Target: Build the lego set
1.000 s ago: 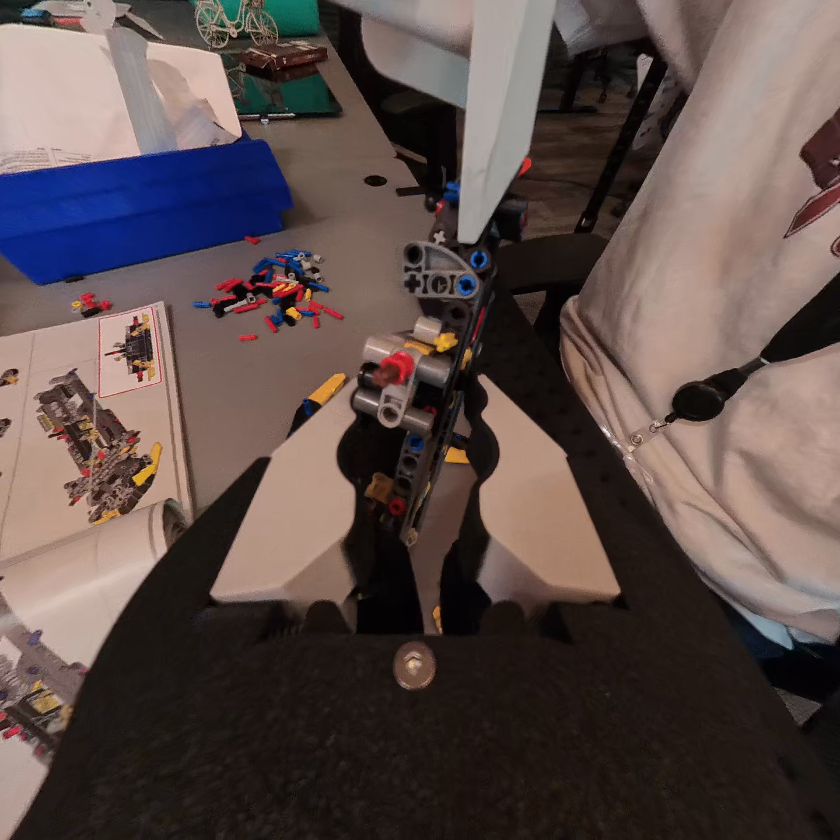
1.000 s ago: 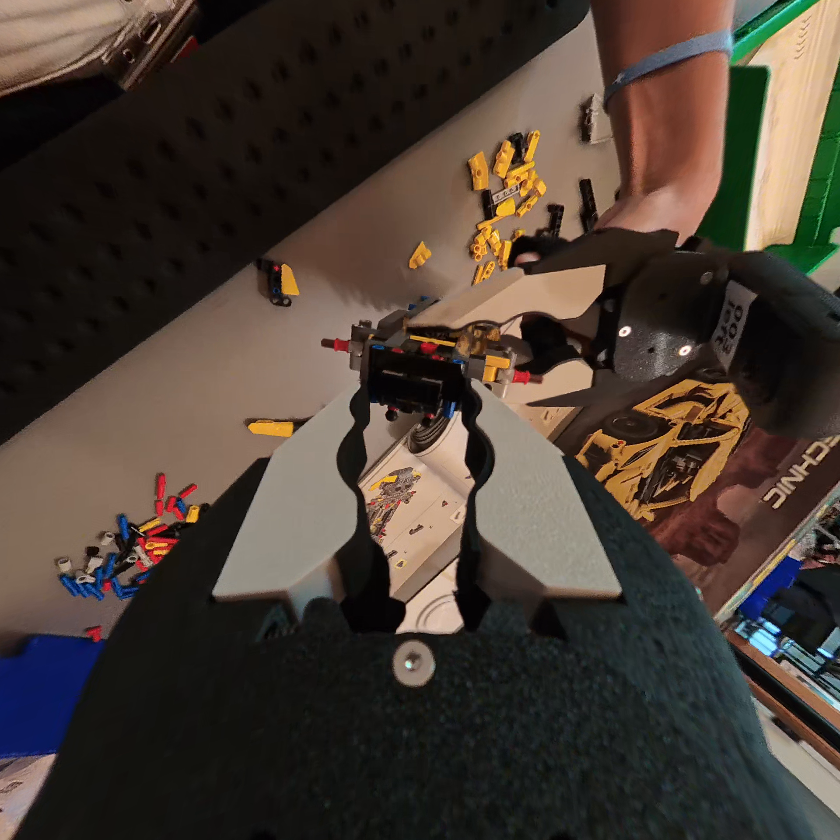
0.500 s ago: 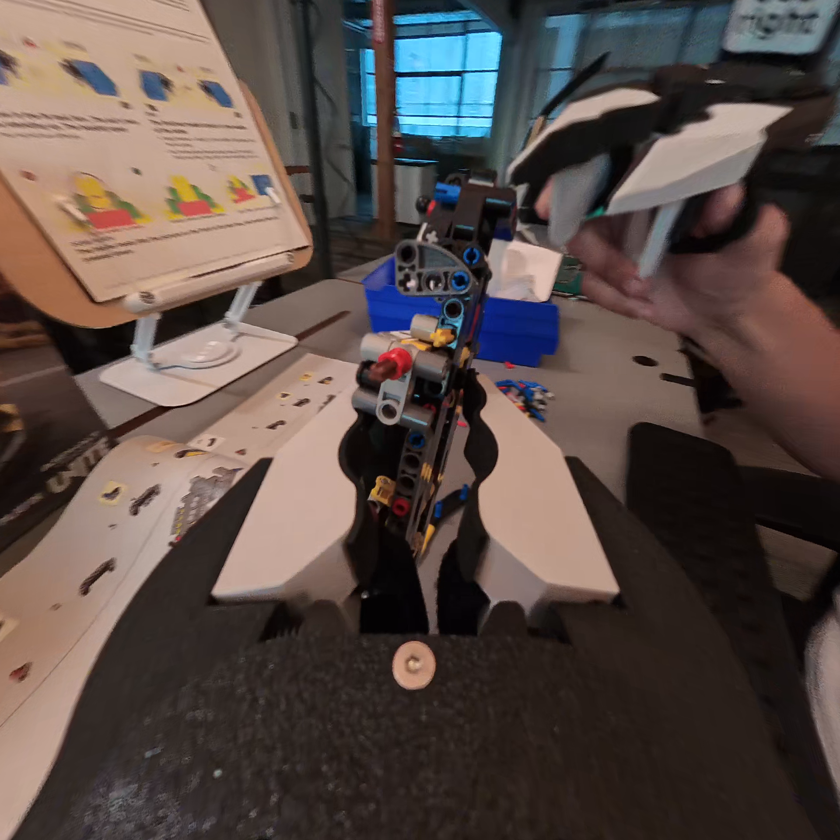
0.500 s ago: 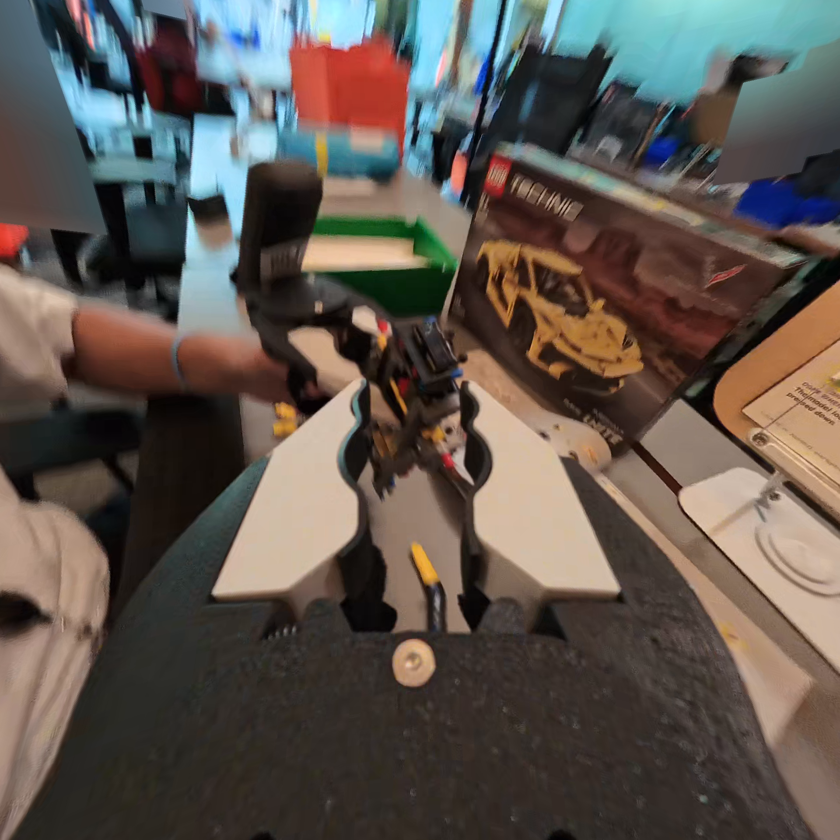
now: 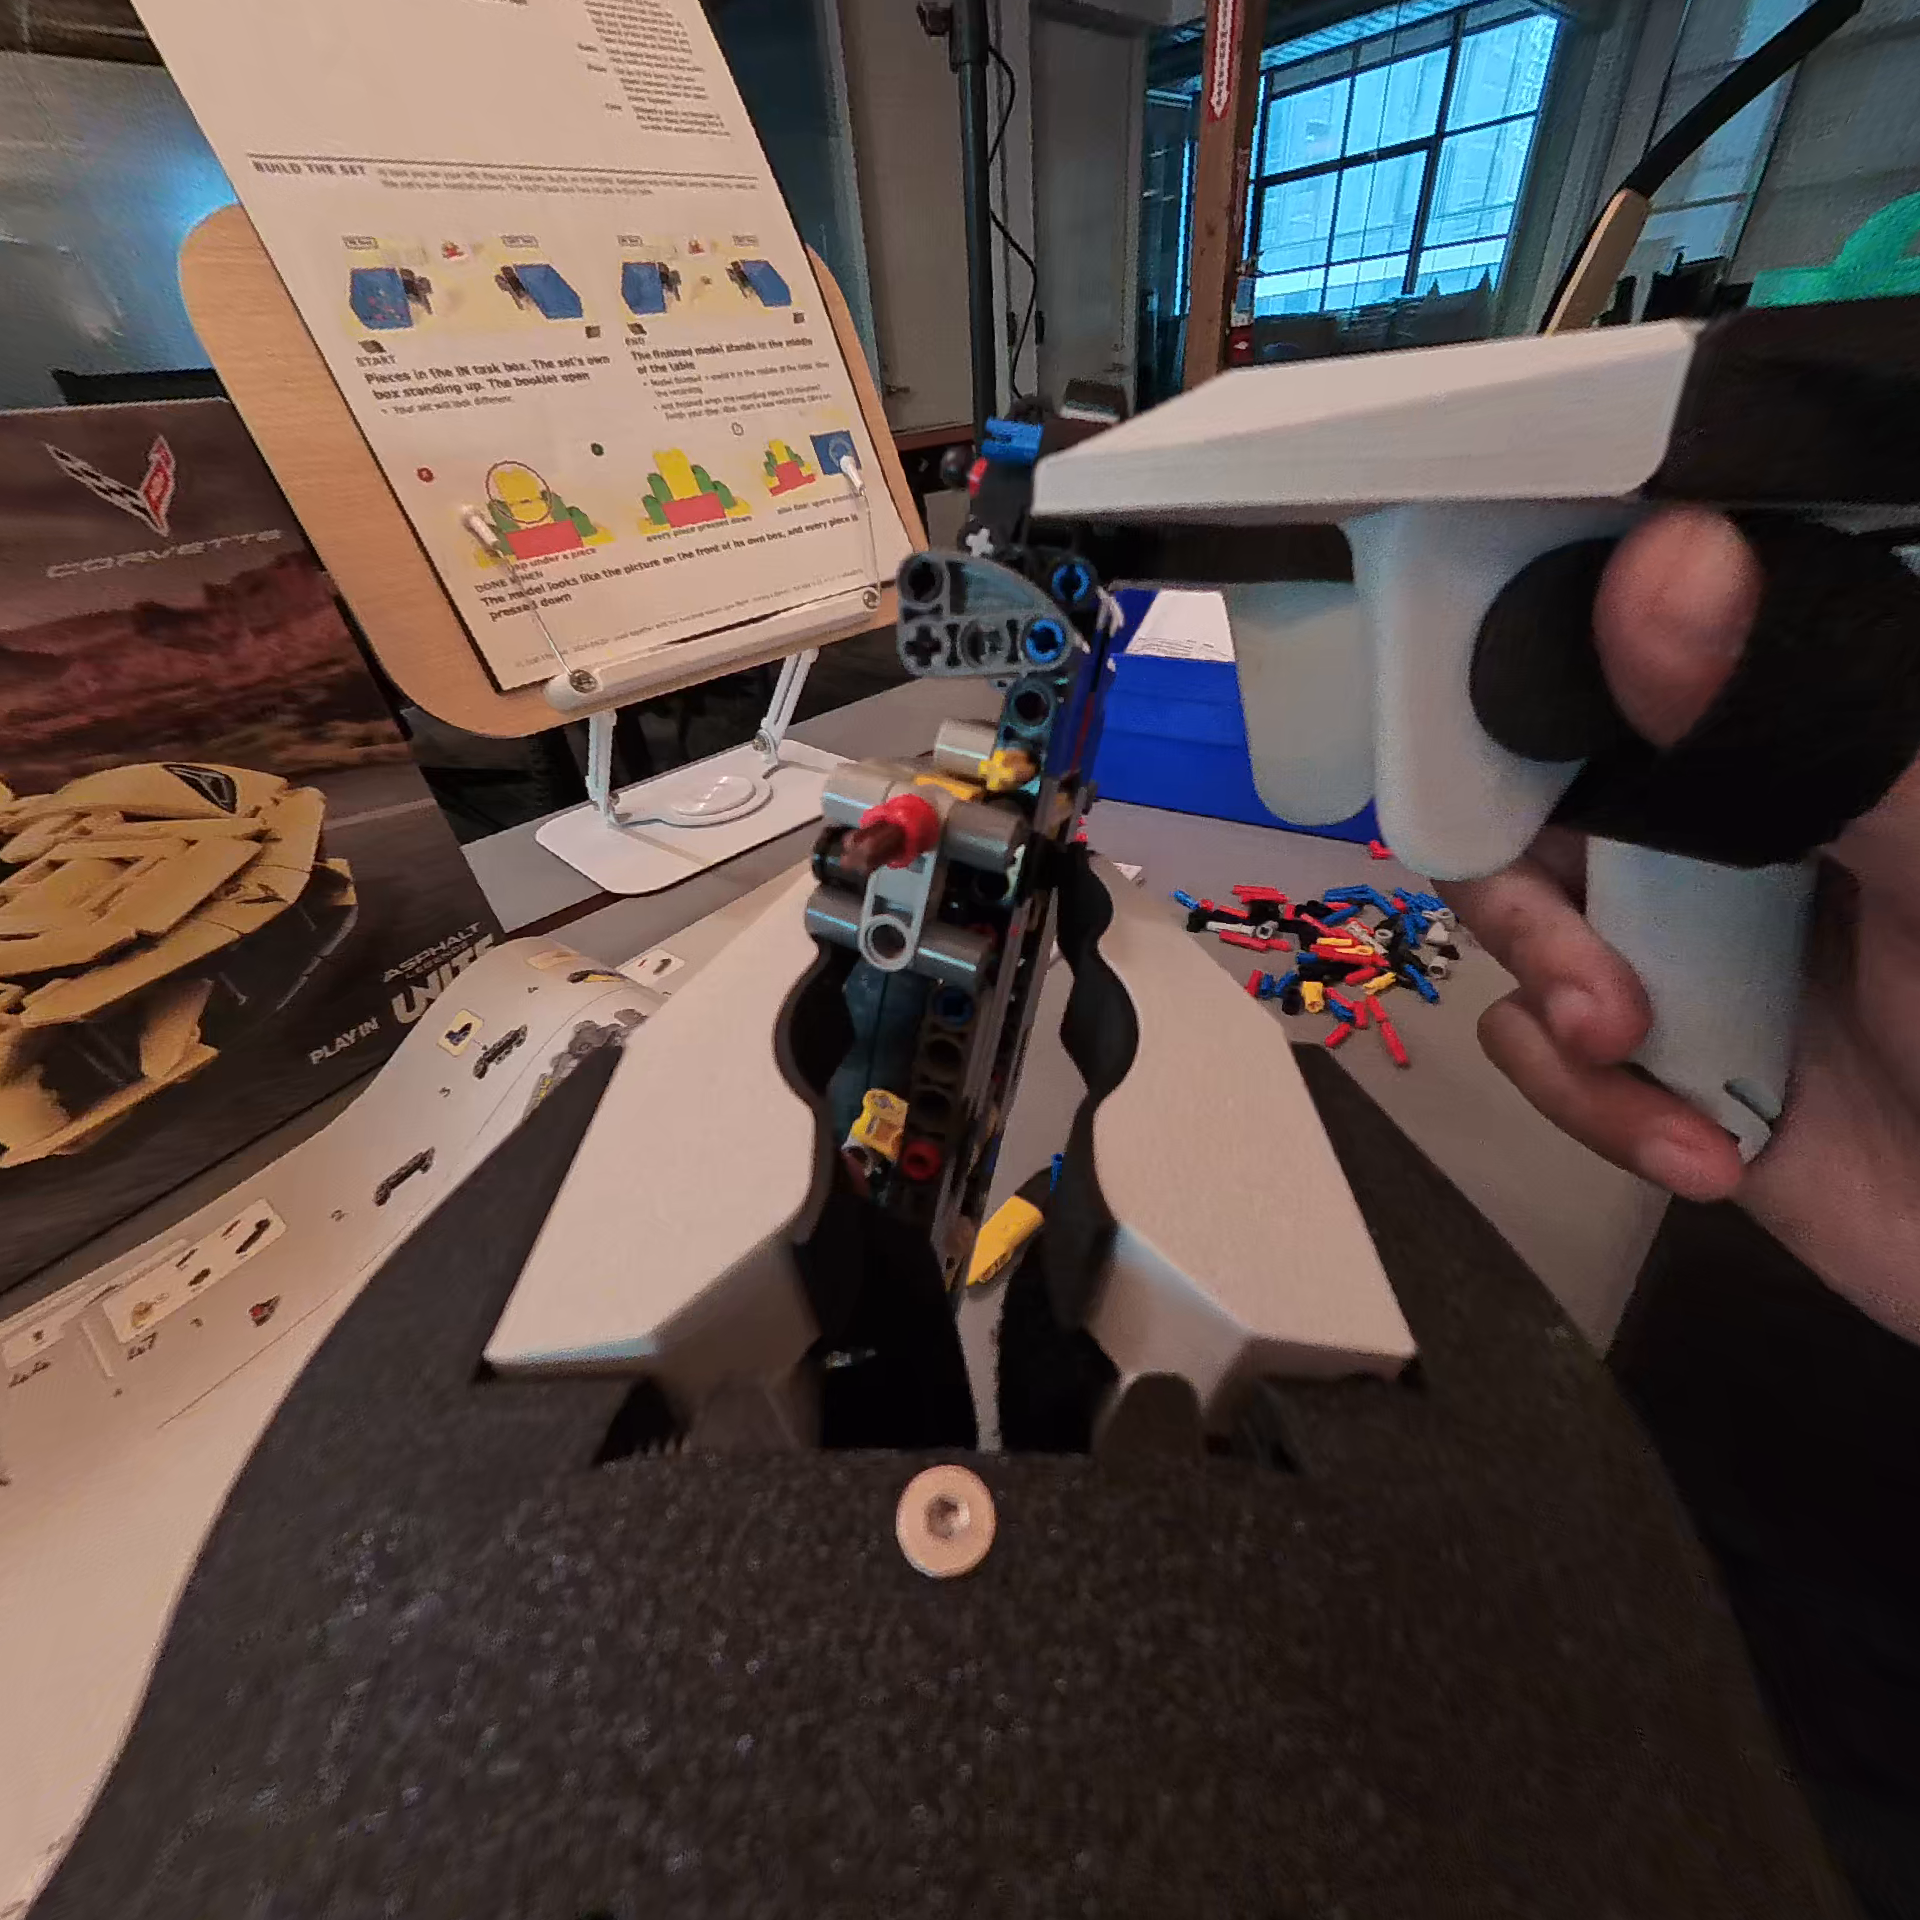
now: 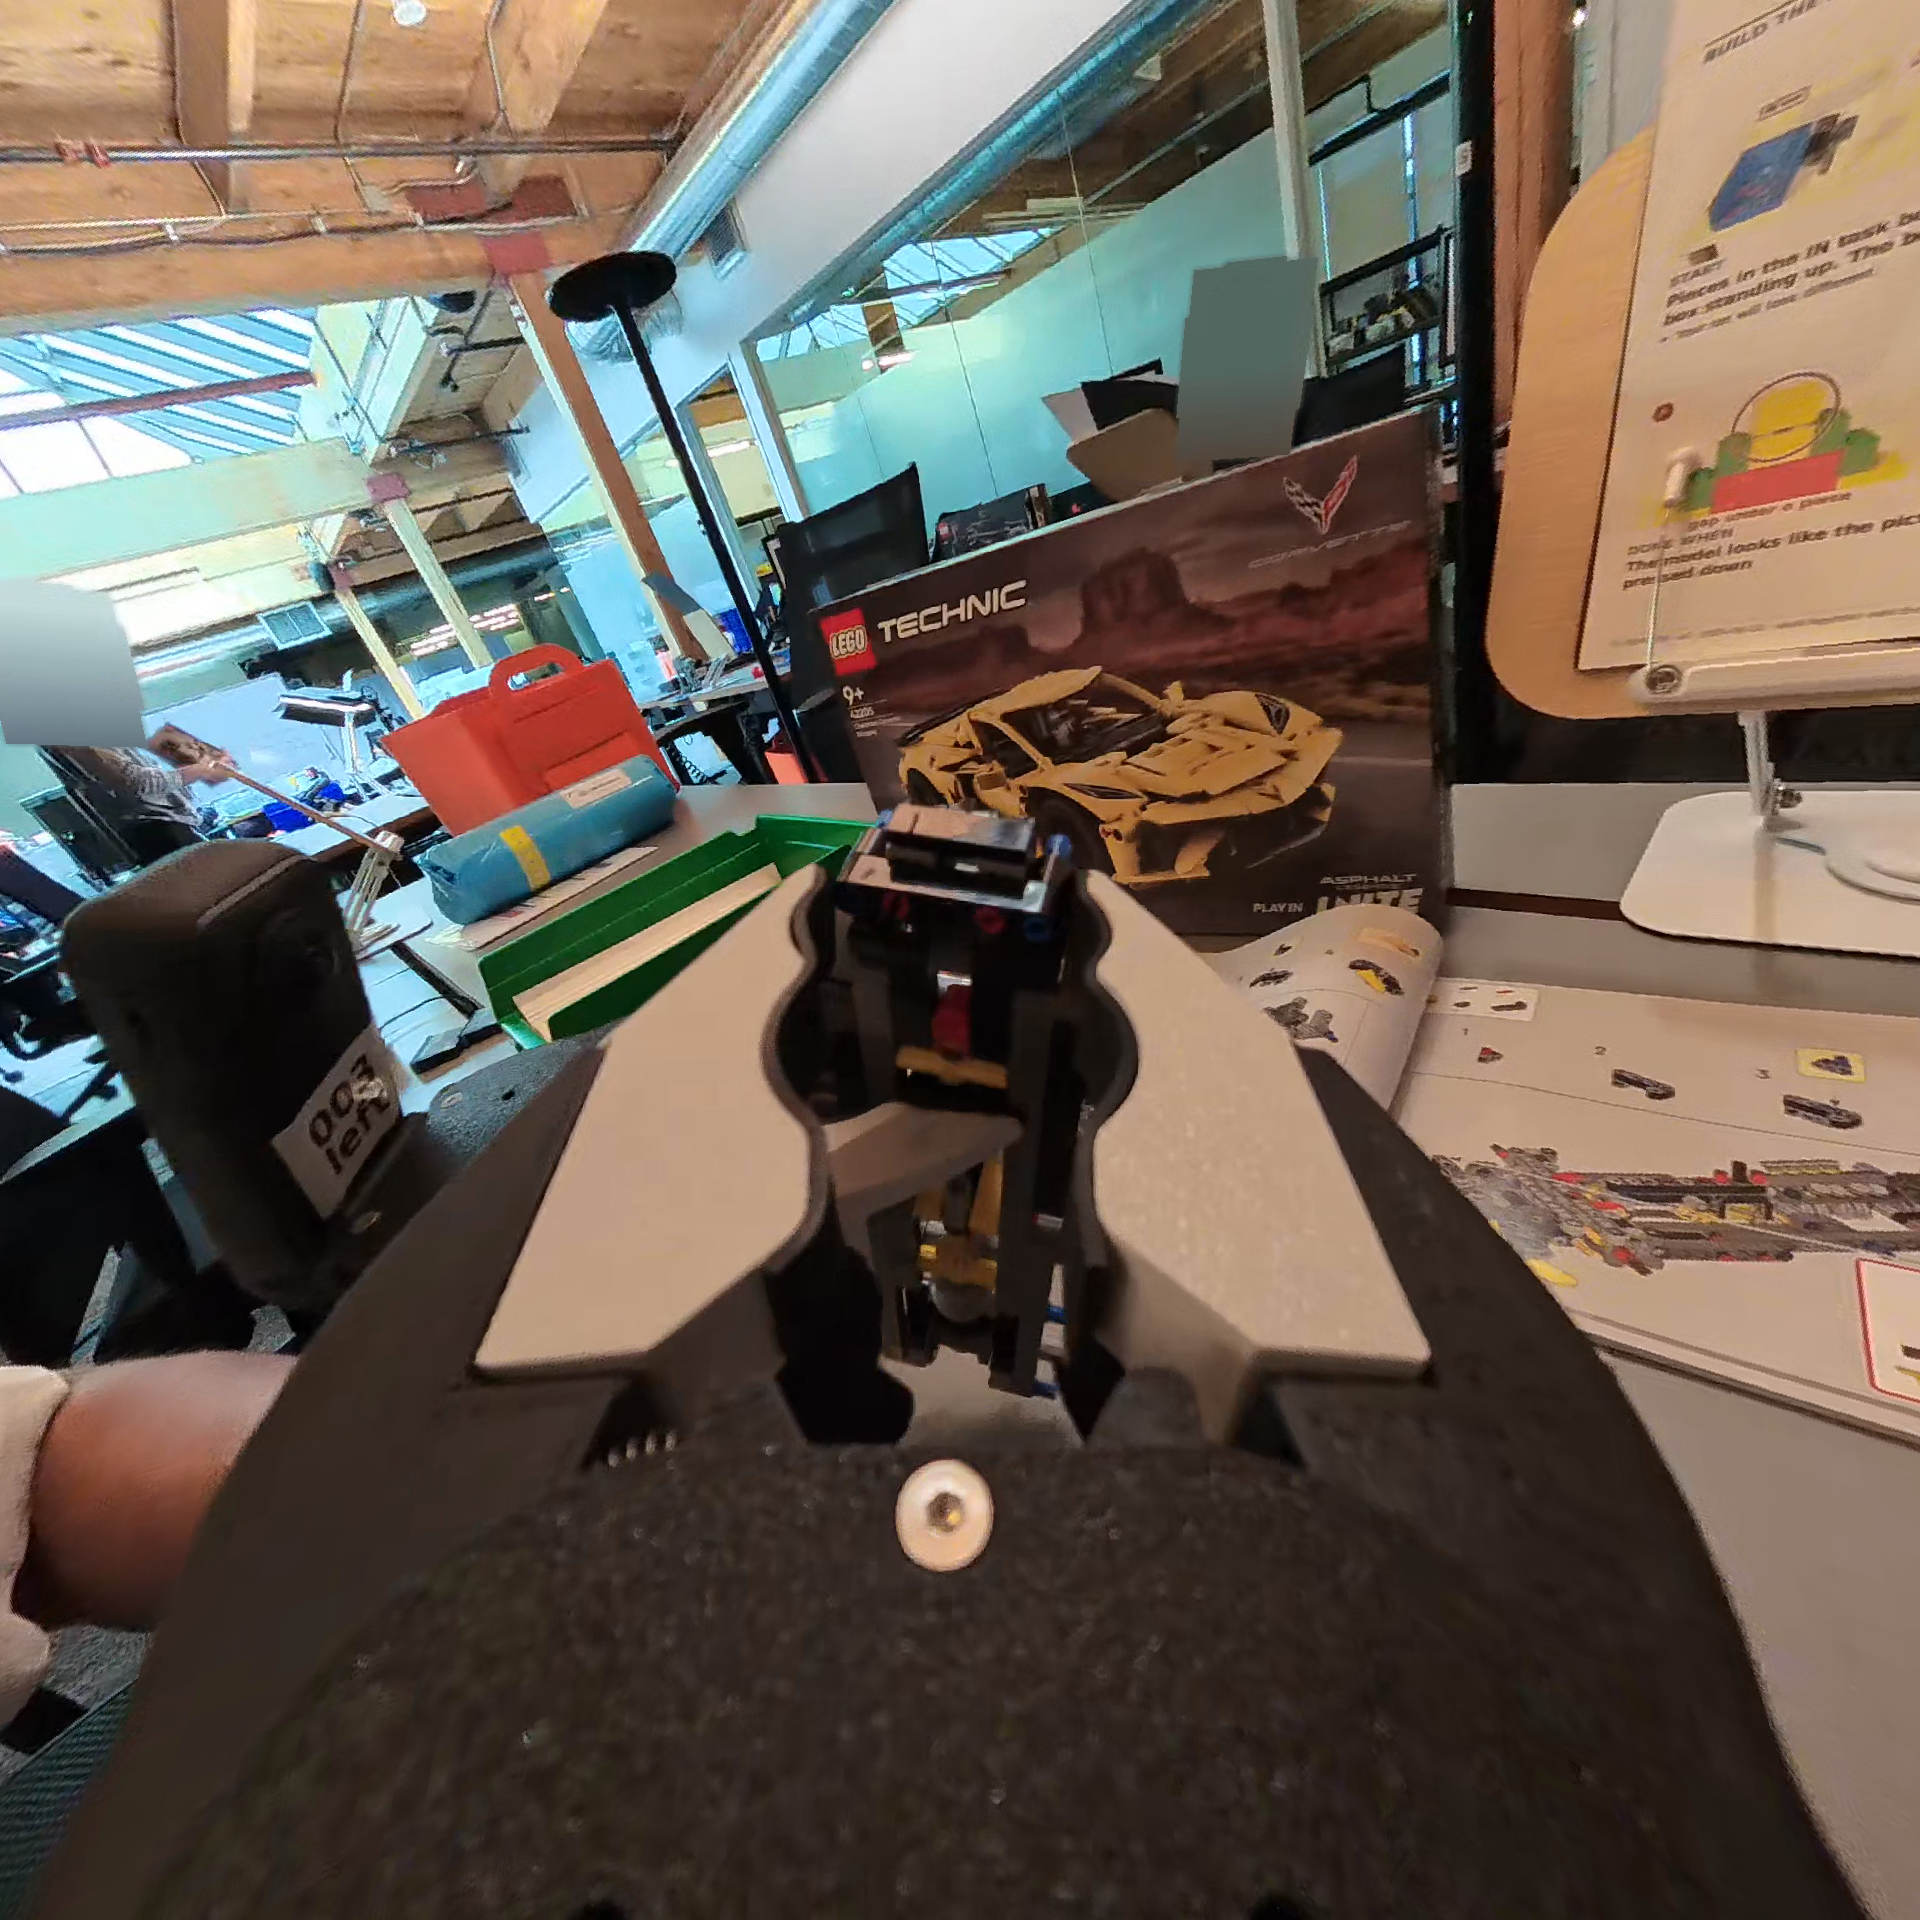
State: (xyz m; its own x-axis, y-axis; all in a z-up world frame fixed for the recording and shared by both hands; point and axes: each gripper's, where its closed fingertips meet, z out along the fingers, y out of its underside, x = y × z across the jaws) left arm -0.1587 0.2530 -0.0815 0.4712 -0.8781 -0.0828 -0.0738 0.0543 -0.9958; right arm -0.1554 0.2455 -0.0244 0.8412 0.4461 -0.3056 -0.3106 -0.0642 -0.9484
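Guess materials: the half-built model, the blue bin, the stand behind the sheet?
Half-built model: moulded plastic, glossy; pin holes and highlights show it. Blue bin: likely plastic, smooth, uniform colour. Stand board: looks like pale wood or laminate, matte; its white foot may be painted metal or plastic.

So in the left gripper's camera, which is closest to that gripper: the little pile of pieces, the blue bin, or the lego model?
1. Lego model, between the left gripper's fingers.
2. Pile of pieces, on the table to the right.
3. Blue bin, behind the pile.
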